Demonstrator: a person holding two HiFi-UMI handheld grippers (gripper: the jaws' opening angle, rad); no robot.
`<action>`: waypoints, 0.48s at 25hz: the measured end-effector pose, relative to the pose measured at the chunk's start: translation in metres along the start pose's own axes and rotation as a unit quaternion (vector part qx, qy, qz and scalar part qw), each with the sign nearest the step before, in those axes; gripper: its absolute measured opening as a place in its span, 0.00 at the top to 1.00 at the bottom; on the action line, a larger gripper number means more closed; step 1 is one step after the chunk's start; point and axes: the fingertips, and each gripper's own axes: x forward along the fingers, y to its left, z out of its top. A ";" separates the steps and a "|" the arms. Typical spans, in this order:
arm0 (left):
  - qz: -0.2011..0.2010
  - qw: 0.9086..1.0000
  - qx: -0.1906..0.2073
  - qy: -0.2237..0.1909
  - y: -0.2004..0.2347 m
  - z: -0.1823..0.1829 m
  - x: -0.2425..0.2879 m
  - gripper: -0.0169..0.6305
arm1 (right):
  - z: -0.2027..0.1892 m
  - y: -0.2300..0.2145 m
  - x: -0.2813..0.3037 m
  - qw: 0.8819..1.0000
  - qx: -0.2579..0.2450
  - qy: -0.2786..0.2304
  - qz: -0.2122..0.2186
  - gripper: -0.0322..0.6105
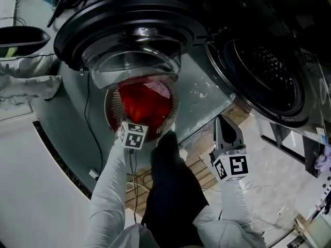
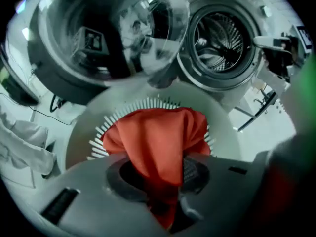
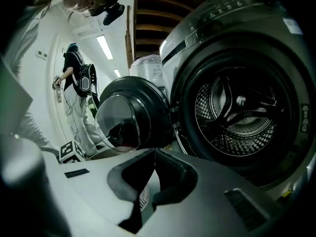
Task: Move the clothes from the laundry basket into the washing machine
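While the left gripper (image 2: 163, 176) has its jaws nearly closed on a bunched fold of the red cloth (image 2: 158, 137), the rest of the garment trails away from the pads toward 12 o'clock as one gathered column, its long axis running straight down into the white slatted laundry basket (image 2: 79, 137); whether its lower end has cleared the basket I cannot tell. From those jaws the washing machine drum (image 2: 219, 38) lies at about 1 o'clock, well apart, so the coming move is judged to be a carry up and across to that opening. The open door (image 2: 98, 33) with its bulging glass sits at 11 o'clock, just above the basket, and is the likeliest thing to catch the hanging cloth. The right gripper (image 3: 153, 157) is nearer the drum, which fills its view at 2 o'clock, but its jaws are pressed together on nothing.
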 end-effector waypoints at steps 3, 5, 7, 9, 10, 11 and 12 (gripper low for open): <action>0.005 1.000 -0.006 -0.018 -0.004 0.010 -0.036 0.79 | 0.021 0.007 -0.016 1.000 -0.002 -0.002 0.003 0.92; 0.008 1.000 -0.013 -0.024 -0.007 0.015 -0.059 0.79 | 0.033 0.013 -0.026 1.000 -0.002 -0.004 0.007 0.92; 0.010 0.999 -0.015 -0.032 -0.010 0.022 -0.083 0.79 | 0.046 0.018 -0.036 1.000 -0.002 -0.007 0.011 0.92; 0.010 0.999 -0.012 -0.045 -0.014 0.031 -0.105 0.79 | 0.058 0.023 -0.047 1.000 -0.002 -0.011 0.014 0.92; 0.011 0.998 -0.010 -0.053 -0.016 0.036 -0.116 0.79 | 0.064 0.024 -0.053 1.000 -0.002 -0.014 0.014 0.92; 0.010 0.998 -0.010 -0.061 -0.019 0.042 -0.126 0.79 | 0.069 0.024 -0.058 1.000 -0.001 -0.016 0.012 0.92; 0.008 0.998 -0.010 -0.069 -0.023 0.048 -0.136 0.79 | 0.074 0.024 -0.064 1.000 0.000 -0.019 0.011 0.92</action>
